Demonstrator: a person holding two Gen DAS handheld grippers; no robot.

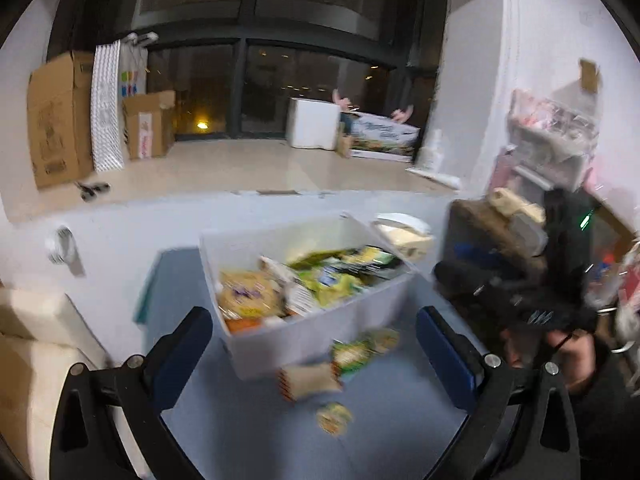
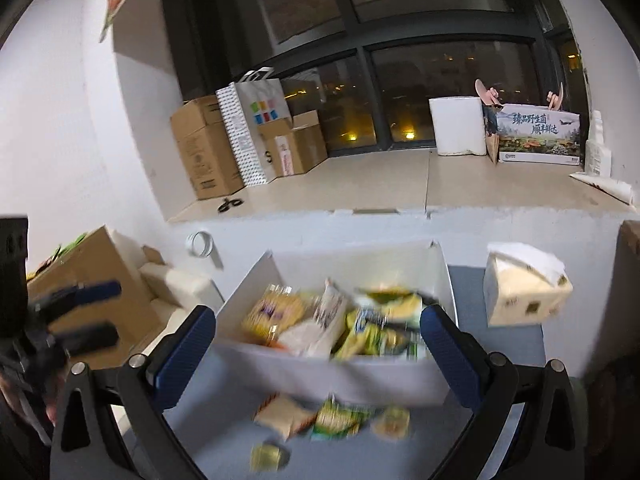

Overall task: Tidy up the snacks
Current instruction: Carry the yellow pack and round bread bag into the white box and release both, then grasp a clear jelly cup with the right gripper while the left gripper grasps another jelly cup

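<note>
A white bin (image 1: 320, 332) full of yellow and green snack packs stands on the blue-grey table; it also shows in the right wrist view (image 2: 360, 376). Several loose packs lie in front of it: a beige pack (image 1: 308, 380), a green pack (image 1: 352, 354) and a small round pack (image 1: 334, 418). The right wrist view shows them too: beige (image 2: 284, 416), green (image 2: 336, 420), small (image 2: 268, 456). My left gripper (image 1: 314, 356) is open and empty above the loose packs. My right gripper (image 2: 318, 348) is open and empty at the bin's near wall.
A tissue pack (image 2: 524, 288) lies right of the bin. A cardboard box (image 2: 96, 280) and white foam blocks (image 2: 176, 280) stand to the left. A window ledge (image 2: 360, 180) behind holds boxes, bags and scissors. The right gripper's body (image 1: 520, 288) shows in the left wrist view.
</note>
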